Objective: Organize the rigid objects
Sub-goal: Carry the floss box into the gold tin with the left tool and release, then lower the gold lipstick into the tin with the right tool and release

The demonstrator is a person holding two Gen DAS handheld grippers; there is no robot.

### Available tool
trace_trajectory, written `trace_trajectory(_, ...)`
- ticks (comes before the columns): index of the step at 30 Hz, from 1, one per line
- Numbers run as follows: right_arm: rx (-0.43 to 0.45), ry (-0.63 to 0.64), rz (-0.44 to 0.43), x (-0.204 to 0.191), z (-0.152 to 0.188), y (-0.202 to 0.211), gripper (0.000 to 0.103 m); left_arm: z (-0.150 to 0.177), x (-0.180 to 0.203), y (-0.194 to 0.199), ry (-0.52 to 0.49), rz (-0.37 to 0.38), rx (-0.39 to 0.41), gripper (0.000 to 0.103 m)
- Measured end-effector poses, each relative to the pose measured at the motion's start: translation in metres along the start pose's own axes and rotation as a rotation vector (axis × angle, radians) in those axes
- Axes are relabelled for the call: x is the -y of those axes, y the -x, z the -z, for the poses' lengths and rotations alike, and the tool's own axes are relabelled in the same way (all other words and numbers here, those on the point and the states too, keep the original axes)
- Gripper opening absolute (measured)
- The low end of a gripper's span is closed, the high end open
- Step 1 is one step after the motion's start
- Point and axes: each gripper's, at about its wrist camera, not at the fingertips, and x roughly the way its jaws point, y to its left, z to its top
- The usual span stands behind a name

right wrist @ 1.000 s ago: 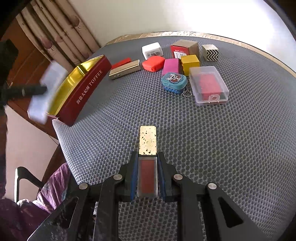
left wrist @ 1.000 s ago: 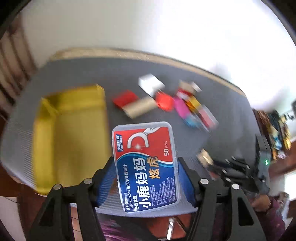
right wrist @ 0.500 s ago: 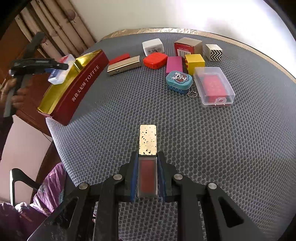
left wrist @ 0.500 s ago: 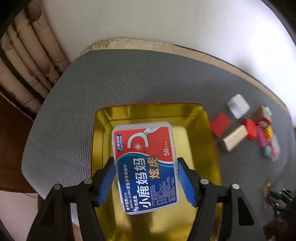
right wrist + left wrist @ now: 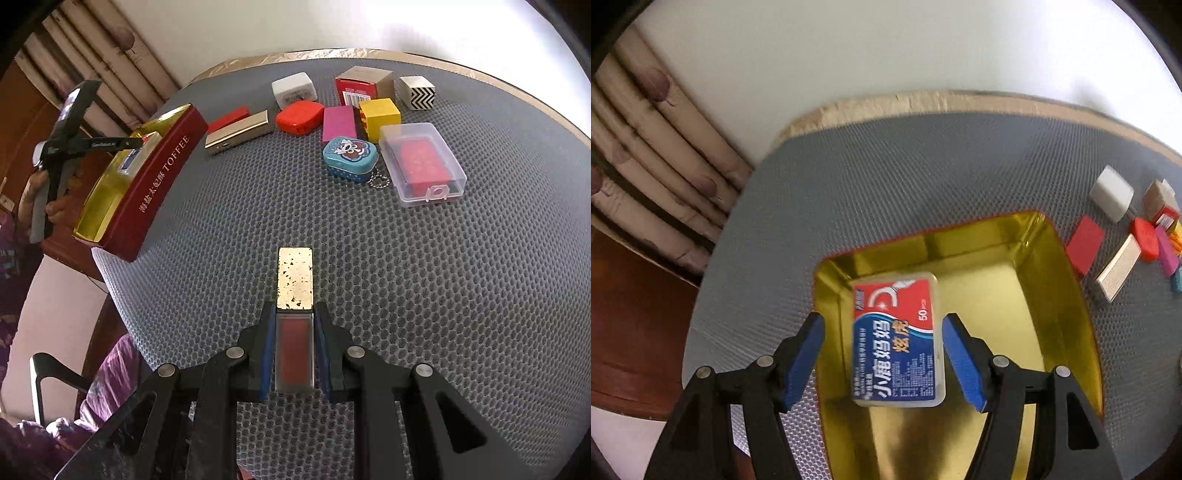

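Note:
My left gripper is open above the gold-lined red toffee tin. The clear dental floss box with a red and blue label is free between the fingers, inside the tin near its far left corner. In the right wrist view the tin stands at the table's left edge with the floss box inside and the left gripper over it. My right gripper is shut on a lipstick with a gold cap and red body, held above the grey mat.
Several small boxes lie at the far side of the mat: a white box, a red flat box, a gold bar, a red case, a pink block, a yellow cube, a blue tin, a clear case.
My left gripper has opened and let go of the floss box, which has dropped into the tin. The right gripper has kept its hold on the lipstick and barely moved.

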Motion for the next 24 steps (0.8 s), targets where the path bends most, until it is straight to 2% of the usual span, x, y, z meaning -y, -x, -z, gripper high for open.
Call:
trace_trajectory(3, 0.001, -0.012, -0.003, 0.001, 0.001, 0.002, 0.019, 0.009, -0.017, 0.029, 0.122, 0.088, 0.074, 0.068)
trace_trajectory(6, 0.005, -0.042, -0.024, 0.001, 0.001, 0.004, 0.019, 0.033, -0.035, 0.067, 0.260, 0.170, 0.140, 0.068)
trace_trajectory(9, 0.017, -0.090, -0.085, 0.001, -0.004, 0.012, 0.019, 0.063, -0.042, 0.099, 0.337, 0.206, 0.192, 0.068)
trace_trajectory(12, 0.046, -0.103, -0.151, -0.012, -0.018, 0.025, 0.019, 0.096, -0.042, 0.115, 0.353, 0.209, 0.197, 0.068)
trace_trajectory(17, 0.084, -0.032, -0.281, -0.072, -0.069, 0.038, 0.019, 0.130, -0.043, 0.108, 0.368, 0.250, 0.157, 0.068)
trace_trajectory(21, 0.083, 0.035, -0.329, -0.128, -0.117, 0.016, 0.019, 0.143, -0.038, 0.101, 0.376, 0.214, 0.173, 0.068)
trace_trajectory(24, 0.049, 0.020, -0.343, -0.153, -0.148, -0.018, 0.019, 0.146, -0.041, 0.100, 0.377, 0.185, 0.189, 0.068)
